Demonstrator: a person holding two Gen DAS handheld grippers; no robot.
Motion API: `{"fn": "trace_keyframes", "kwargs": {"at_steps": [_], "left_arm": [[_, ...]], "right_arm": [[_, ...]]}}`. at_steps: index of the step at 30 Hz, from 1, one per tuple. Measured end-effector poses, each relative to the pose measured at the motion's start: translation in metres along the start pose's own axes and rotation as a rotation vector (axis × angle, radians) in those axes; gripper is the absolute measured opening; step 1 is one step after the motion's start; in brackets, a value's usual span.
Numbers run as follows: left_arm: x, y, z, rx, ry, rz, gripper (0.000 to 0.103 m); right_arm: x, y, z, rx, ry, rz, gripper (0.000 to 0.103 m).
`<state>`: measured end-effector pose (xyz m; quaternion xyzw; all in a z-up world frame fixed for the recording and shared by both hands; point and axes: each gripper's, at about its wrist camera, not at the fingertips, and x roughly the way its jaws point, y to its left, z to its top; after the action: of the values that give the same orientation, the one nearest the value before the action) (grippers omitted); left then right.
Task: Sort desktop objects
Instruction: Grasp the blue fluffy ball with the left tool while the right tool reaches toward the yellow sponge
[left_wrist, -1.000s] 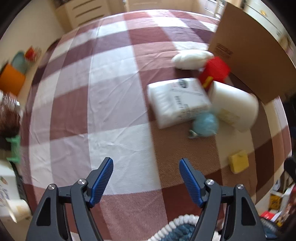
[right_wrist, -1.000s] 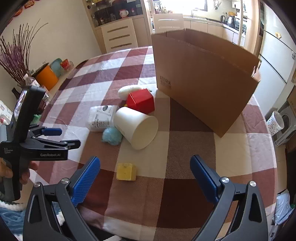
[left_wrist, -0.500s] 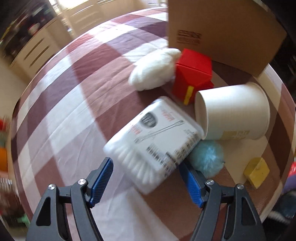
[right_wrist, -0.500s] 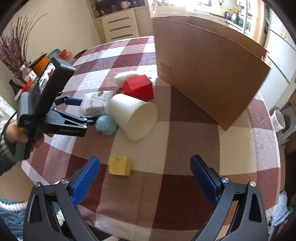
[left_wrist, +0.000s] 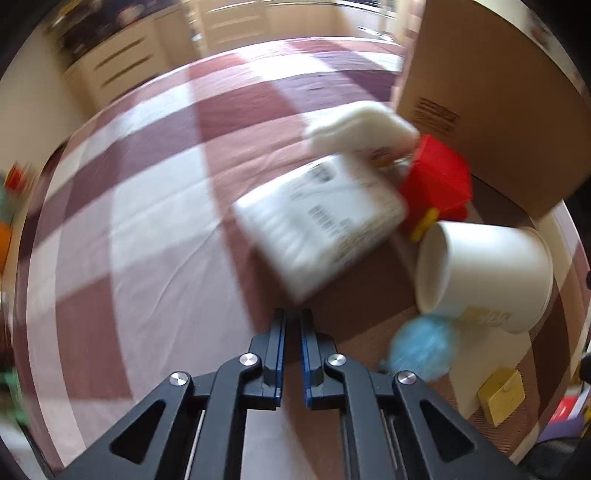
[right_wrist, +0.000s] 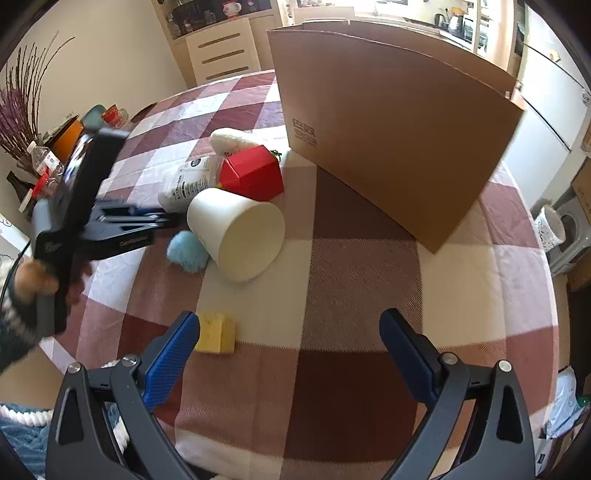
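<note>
Right gripper (right_wrist: 288, 350): nearest in its own view; jaws spread wide, nothing between the blue pads, held over the checked tablecloth (right_wrist: 354, 295).
Yellow sponge block (right_wrist: 216, 332): just beyond the right gripper's left finger, lying apart from the other objects.
Left gripper (left_wrist: 291, 321): jaws drawn together with only a thin slit between them; the tips sit at the near corner of the cotton-swab pack (left_wrist: 321, 221), but blur hides whether the wrapper is pinched.
Blue pompom (right_wrist: 186, 251): touching the rim side of the tipped cup.
White paper cup (right_wrist: 240, 236): on its side, mouth toward the left gripper (its interior appears only in the left view).
Red box (right_wrist: 255, 173): behind the cup, touching it.
White plush item (right_wrist: 231, 140): behind the pack and red box.
Cardboard box (right_wrist: 399, 129): farthest, upright; its open top shows only in the right view.
Person's hand (right_wrist: 33, 277): on the left gripper's handle, right view only.
Writing: a barcode and a round logo on the pack, a printed mark on the carton, lettering on the left gripper's arm; none is legible.
</note>
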<state>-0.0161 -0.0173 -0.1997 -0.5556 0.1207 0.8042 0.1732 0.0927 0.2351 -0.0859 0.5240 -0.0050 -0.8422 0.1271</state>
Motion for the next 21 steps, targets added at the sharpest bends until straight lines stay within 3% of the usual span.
{"fn": "trace_keyframes", "kwargs": {"at_steps": [1,3,4,10,14,19,20,21], "left_arm": [[-0.001,0.003,-0.003,-0.014,0.008,-0.013,0.017],[-0.002,0.006,-0.006,-0.009,0.03,-0.022,0.051],[-0.003,0.006,-0.008,0.0,0.039,-0.014,0.055],[-0.016,-0.019,-0.015,0.038,0.049,-0.129,0.056],[-0.014,-0.053,-0.019,0.098,0.067,-0.182,0.056],[-0.004,-0.076,-0.007,0.12,0.026,-0.117,0.056],[-0.004,-0.076,-0.005,0.108,0.018,-0.111,0.052],[-0.004,-0.073,-0.003,0.094,0.01,-0.104,0.037]], "right_arm": [[0.004,0.001,0.003,-0.004,0.001,0.01,0.099],[0.012,0.002,0.009,-0.009,0.007,0.028,0.099],[0.017,0.005,0.013,-0.016,0.01,0.037,0.099],[0.04,0.022,0.021,-0.088,0.046,0.05,0.099],[0.035,0.01,0.026,-0.04,0.035,0.039,0.099],[0.036,-0.006,0.027,0.011,0.037,0.023,0.099],[0.036,-0.007,0.027,0.014,0.04,0.024,0.099],[0.037,-0.007,0.026,0.013,0.042,0.026,0.098]]}}
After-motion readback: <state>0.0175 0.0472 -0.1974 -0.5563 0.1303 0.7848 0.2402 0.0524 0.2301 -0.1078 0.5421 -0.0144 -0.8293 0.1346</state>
